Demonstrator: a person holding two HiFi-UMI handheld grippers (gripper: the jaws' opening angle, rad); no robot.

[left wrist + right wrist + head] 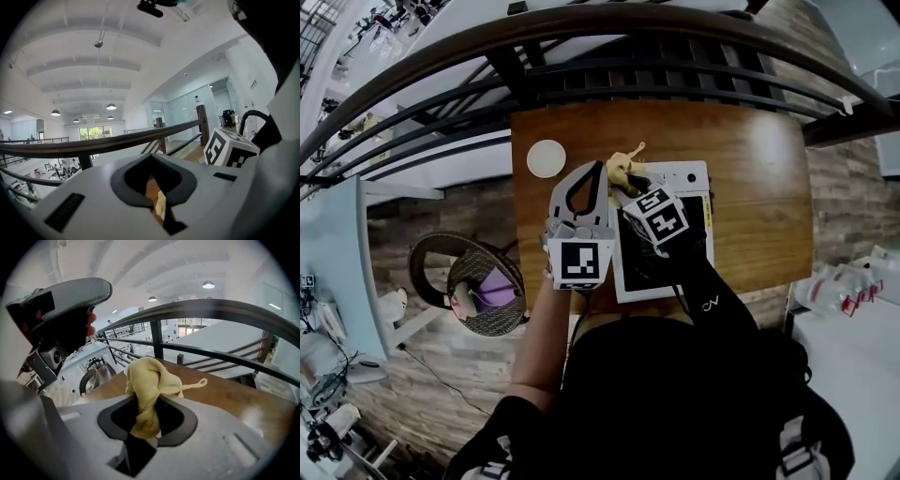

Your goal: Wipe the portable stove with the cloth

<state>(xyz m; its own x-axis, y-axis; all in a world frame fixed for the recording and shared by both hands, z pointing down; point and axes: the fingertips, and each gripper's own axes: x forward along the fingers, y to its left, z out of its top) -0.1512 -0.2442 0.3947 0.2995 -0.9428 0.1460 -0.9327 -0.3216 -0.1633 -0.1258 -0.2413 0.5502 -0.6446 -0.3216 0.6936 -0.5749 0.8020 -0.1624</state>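
Right gripper (pixel 146 420): jaws clamped on bunched yellow cloth (pixel 152 378), wad protruding past tips, likely to serve as wiping pad. Left gripper (pixel 157 200): jaws closed together, empty, cloth just beyond tips. White portable stove with black top (pixel 686 175) below both jaw pairs on brown wooden table (pixel 755 169). Wiping seemingly not begun.

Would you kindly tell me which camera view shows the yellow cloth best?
The right gripper view: the cloth fills its centre, bunched and clamped in the right tool. The head view shows only a small bunch of it by the stove; the left gripper view, just a pale sliver.
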